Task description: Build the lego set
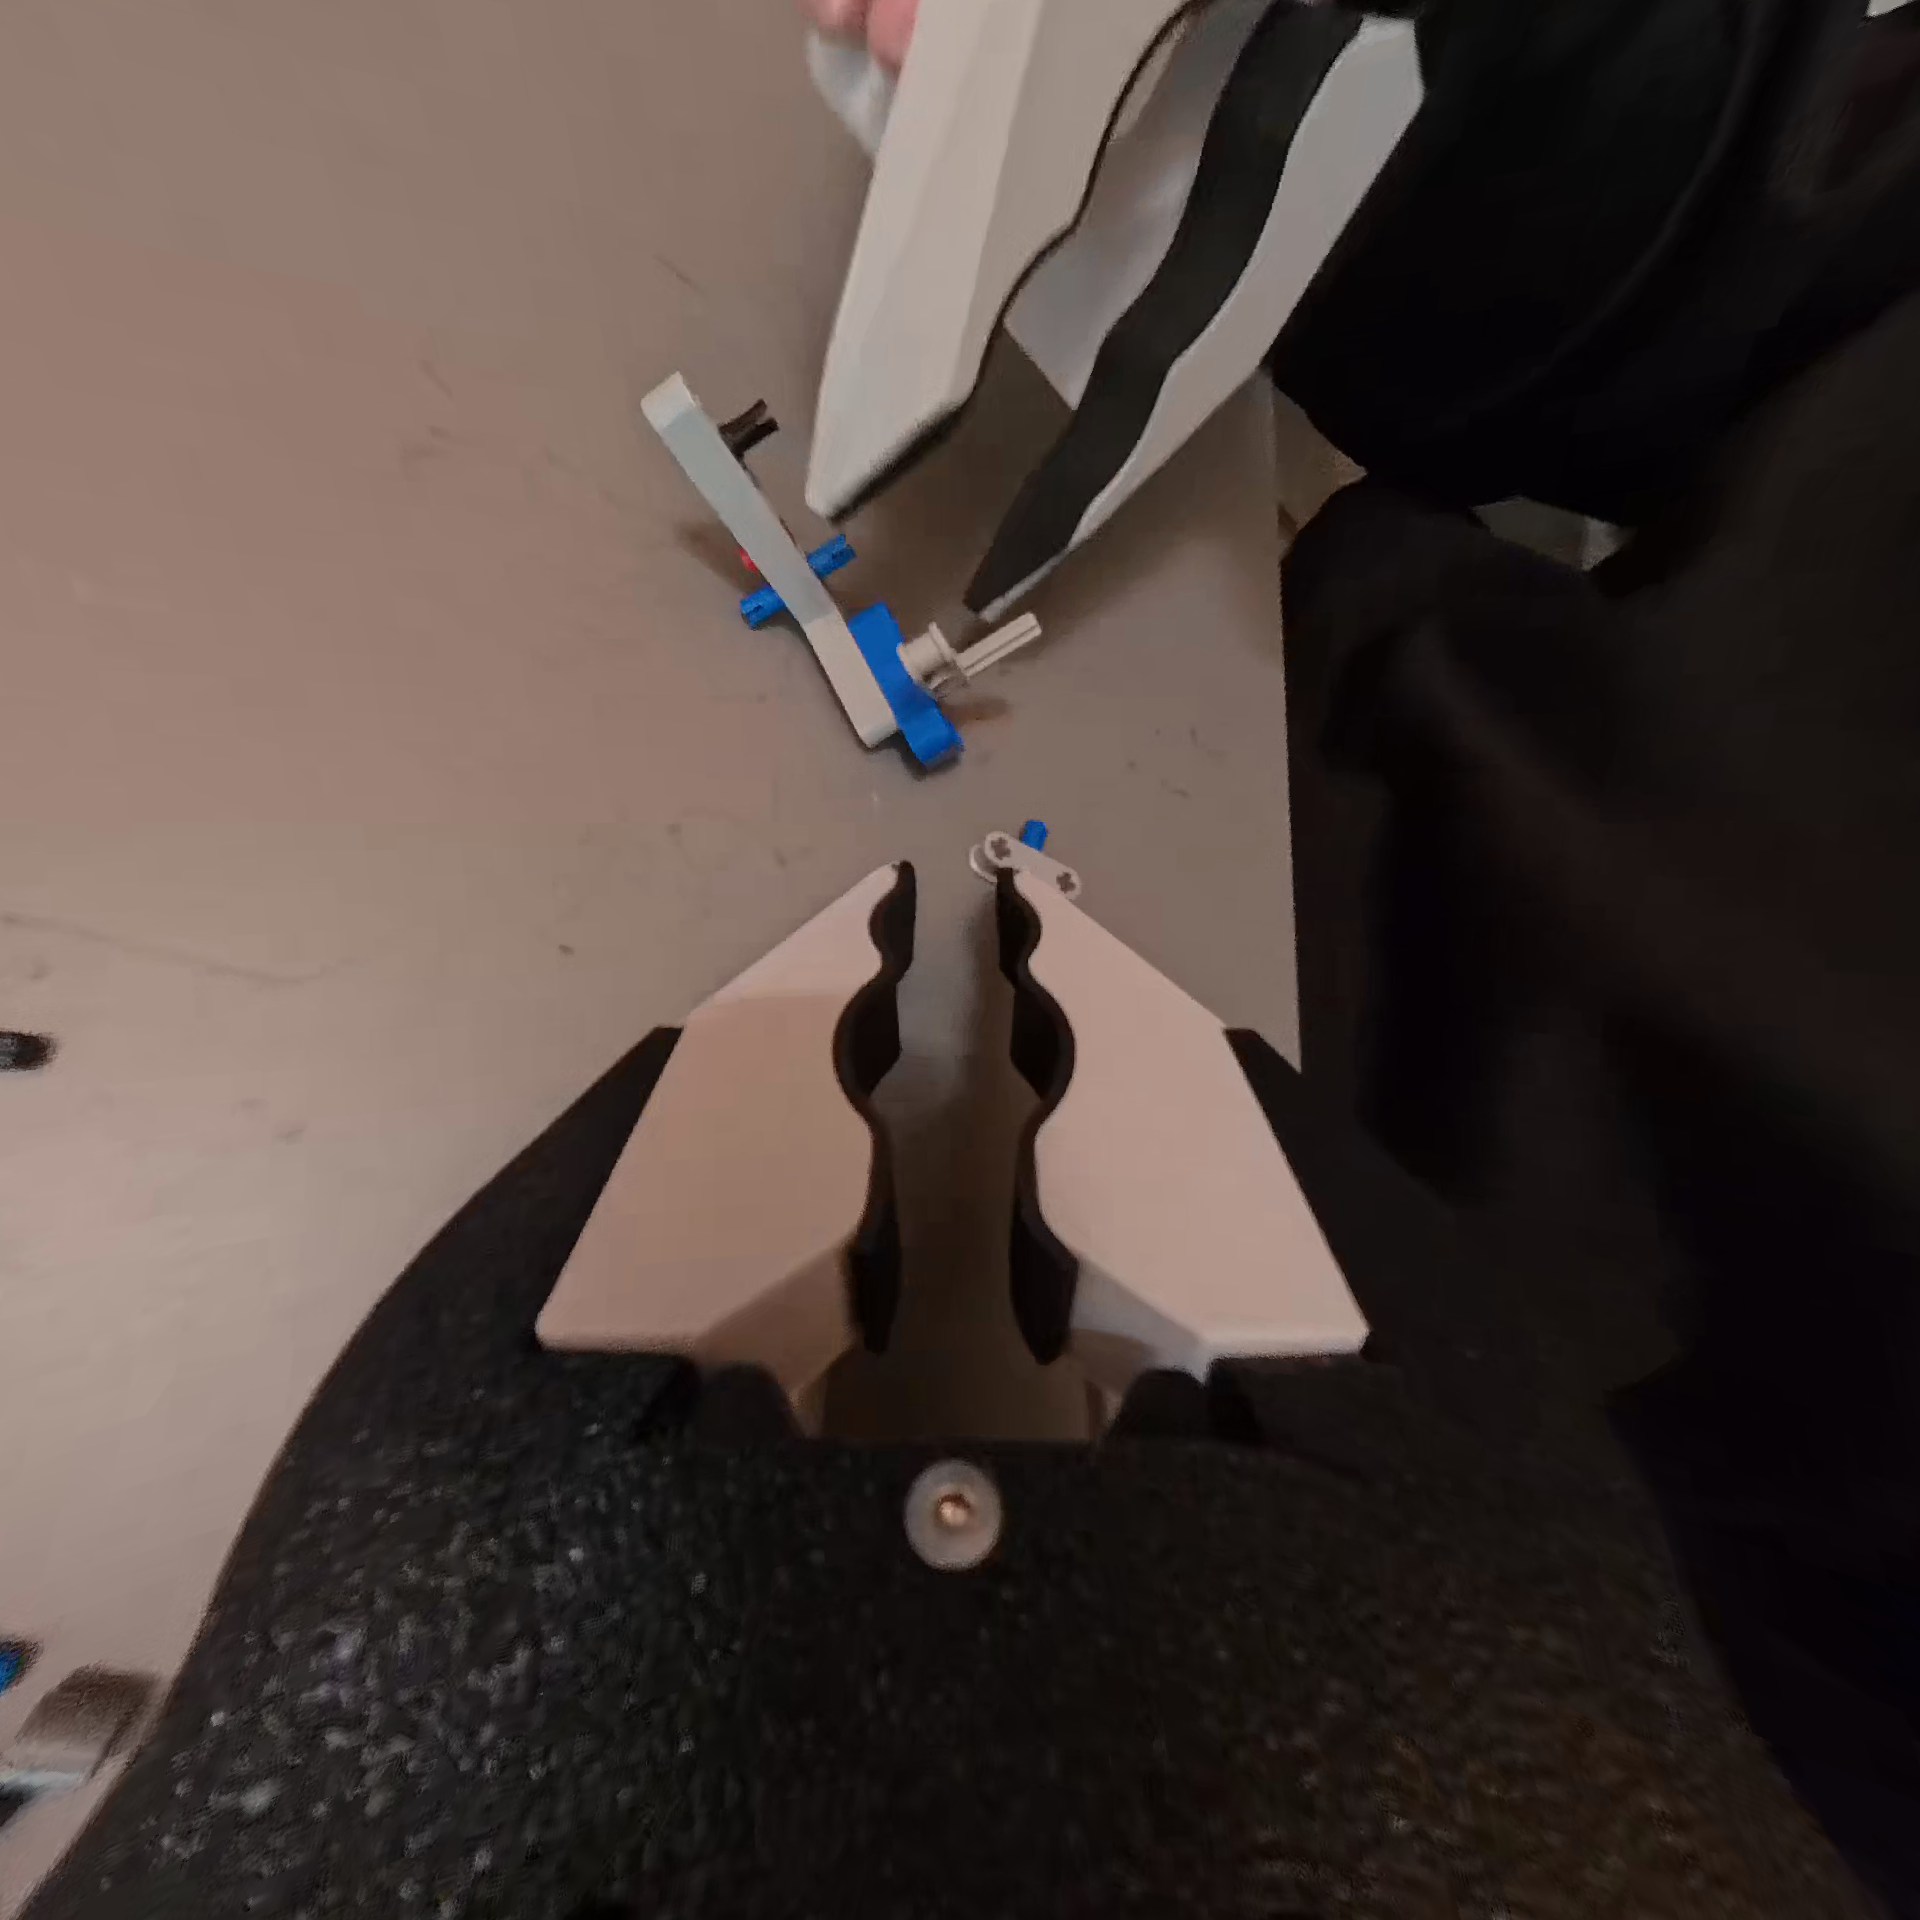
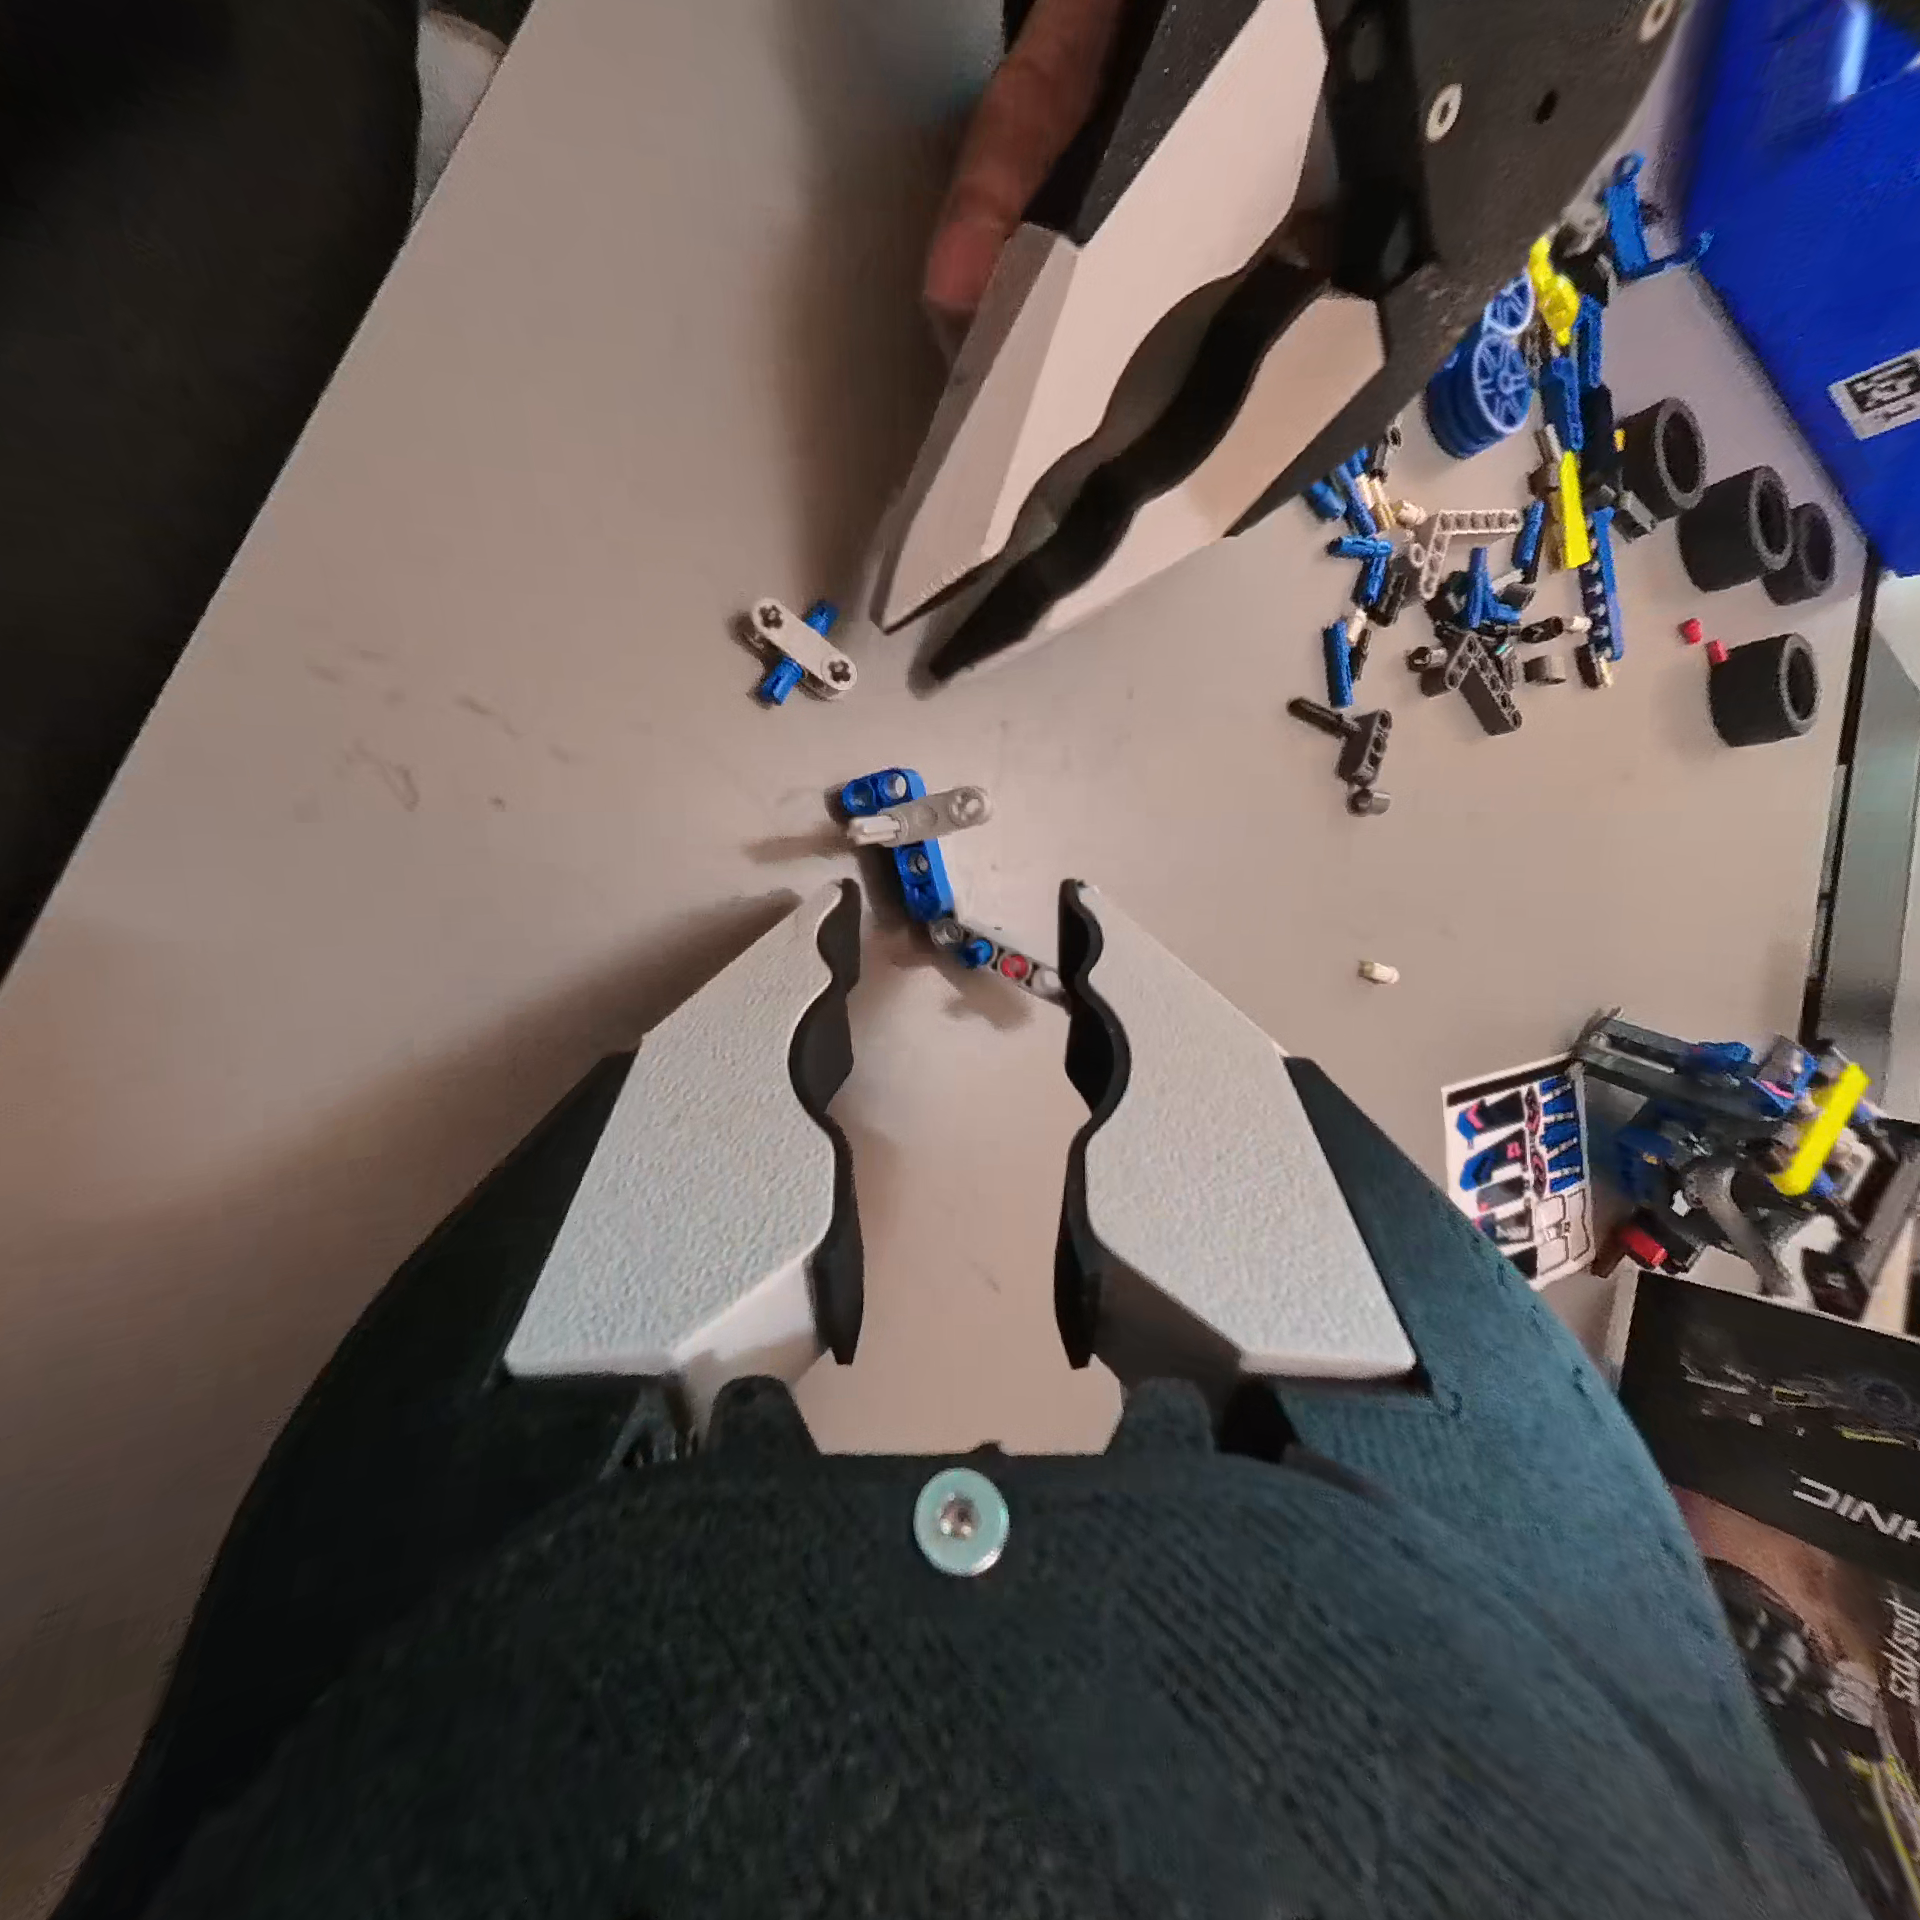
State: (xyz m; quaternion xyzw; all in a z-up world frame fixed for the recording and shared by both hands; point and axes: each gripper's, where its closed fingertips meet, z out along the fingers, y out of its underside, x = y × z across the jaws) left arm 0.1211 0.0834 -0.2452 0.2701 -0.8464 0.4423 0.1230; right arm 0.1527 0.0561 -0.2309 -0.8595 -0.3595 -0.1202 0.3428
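Nearest, right gripper [image 2: 958, 896] with jaws apart, empty, tips straddling the near end of a small sub-assembly [image 2: 928, 875] lying on the grey table [image 2: 582, 436] — grey angled beam, blue liftarm, thin grey link and a pale axle pin. Just beyond, a short grey link on a blue pin [image 2: 798, 649], loose on the table. Close behind that, left gripper [image 2: 920, 644], jaws a narrow gap apart, holding nothing, tips near the loose link. Farther right, a scatter of unused parts [image 2: 1475, 582], black tyres [image 2: 1745, 530], blue wheel hubs [image 2: 1486, 374], a sticker sheet [image 2: 1522, 1169] and a larger partly built chassis [image 2: 1756, 1143]. By the look of it, early to middle of the build — one module assembled, a small one in hand, wheels, stickers and many beams left.
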